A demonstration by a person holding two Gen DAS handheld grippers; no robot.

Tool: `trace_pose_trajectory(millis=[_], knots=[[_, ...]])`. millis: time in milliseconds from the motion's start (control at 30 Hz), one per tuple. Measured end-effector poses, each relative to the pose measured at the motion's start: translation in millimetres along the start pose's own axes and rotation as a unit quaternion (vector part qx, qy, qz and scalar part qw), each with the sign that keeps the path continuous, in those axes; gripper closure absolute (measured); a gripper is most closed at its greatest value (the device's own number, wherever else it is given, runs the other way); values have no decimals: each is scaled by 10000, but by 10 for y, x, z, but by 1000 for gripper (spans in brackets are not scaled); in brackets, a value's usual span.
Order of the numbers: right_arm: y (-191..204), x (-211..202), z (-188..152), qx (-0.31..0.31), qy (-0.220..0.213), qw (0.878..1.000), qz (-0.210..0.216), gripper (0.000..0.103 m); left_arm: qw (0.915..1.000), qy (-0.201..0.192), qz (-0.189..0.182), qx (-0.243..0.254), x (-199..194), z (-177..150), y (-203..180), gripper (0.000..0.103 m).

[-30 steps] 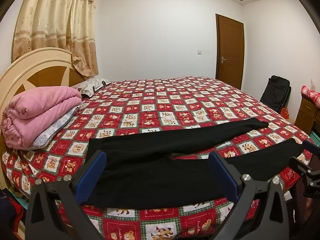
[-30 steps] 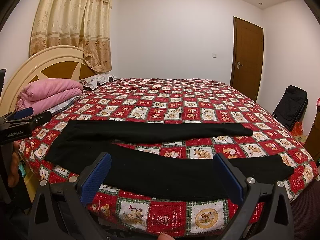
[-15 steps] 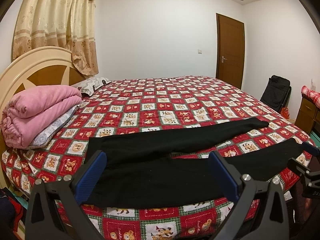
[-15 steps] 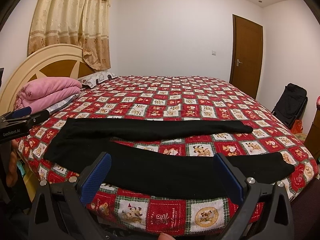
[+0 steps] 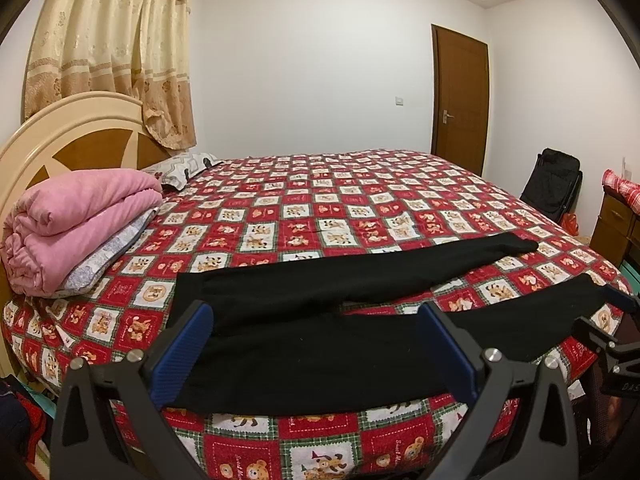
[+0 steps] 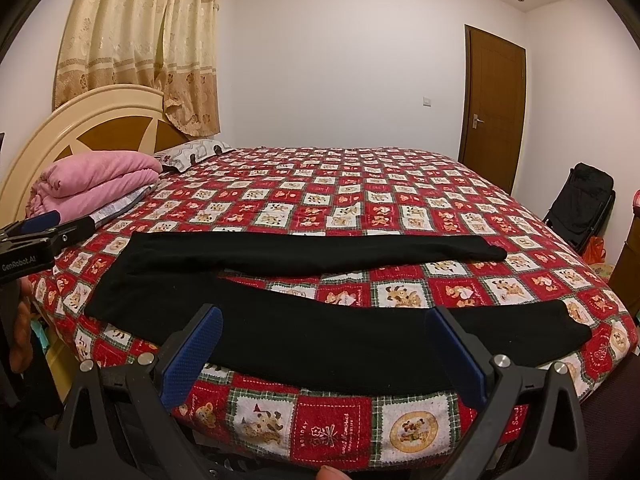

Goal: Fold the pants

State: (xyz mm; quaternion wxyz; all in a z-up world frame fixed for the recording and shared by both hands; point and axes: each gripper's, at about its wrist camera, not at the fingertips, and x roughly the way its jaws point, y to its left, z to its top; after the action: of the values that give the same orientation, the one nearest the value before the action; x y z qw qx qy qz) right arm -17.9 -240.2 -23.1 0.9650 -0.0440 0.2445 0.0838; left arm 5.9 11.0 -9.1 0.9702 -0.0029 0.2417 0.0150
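A: Right, left wrist view first. Where do the pants (image 5: pixel 320 344) lie?

B: Flat on the bed (image 5: pixel 340 208) along its near edge, waistband toward nine o'clock, both legs running toward three o'clock and splayed in a narrow V. The left claw (image 5: pixel 316 344) hovers short of the waist end, its blue pads wide apart, holding nothing. At four o'clock the other tool pokes in by the near cuff.

A: And the right wrist view?

B: Same pants, with the far leg (image 6: pixel 320 254) at twelve o'clock and the near leg (image 6: pixel 360 344) just past the pads. The right claw (image 6: pixel 324 346) is spread open too, empty, facing the middle of the near leg. The left tool shows at nine o'clock, beside the folded pink blanket (image 6: pixel 100 184).

A: What could go wrong from here?

B: My guess is that the near leg hugs the mattress edge, so a shallow pinch could drag it off the bed. Pads might also catch the quilt (image 6: pixel 320 420) beneath the thin black cloth, and uneven lifts would leave the legs misaligned.
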Motion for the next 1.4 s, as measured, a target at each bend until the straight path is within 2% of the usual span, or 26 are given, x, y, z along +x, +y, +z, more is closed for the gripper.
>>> trace_pose_trajectory(millis=[300,467,633,767,933,1000,1100,1300,1333,1400], knots=[[11,209,-79,-10,225,9997,45,1,9996,271,59,52,283,-106,5,0],[-102,530,-64,-61,399,9991,164,1,9981,306,440,290,614,-176,217,0],[-331,969,89,-219,654,9976,-2,1,9933,658,938,130,1168,-111,953,0],[-490,1267,216,-311,811,9962,34,1,9851,1266,1128,-290,1733,-72,1666,0],[-601,1604,262,-392,1050,9937,-52,1,9758,1785,1048,-709,2280,-101,2145,2],[-642,1725,266,-365,1158,9926,-72,1,9755,1864,889,-753,2421,-98,2208,5],[-677,1844,261,-351,1252,9915,-101,1,9747,2020,658,-689,2679,-97,2233,16],[-724,2049,231,-387,1442,9887,-122,1,9705,2252,380,-777,3057,-59,2289,17],[-747,2078,233,-369,1452,9886,-113,1,9703,2266,342,-771,3092,-56,2286,19],[-817,2131,251,-272,1474,9887,-86,1,9678,2415,228,-675,3213,-72,2261,36]])
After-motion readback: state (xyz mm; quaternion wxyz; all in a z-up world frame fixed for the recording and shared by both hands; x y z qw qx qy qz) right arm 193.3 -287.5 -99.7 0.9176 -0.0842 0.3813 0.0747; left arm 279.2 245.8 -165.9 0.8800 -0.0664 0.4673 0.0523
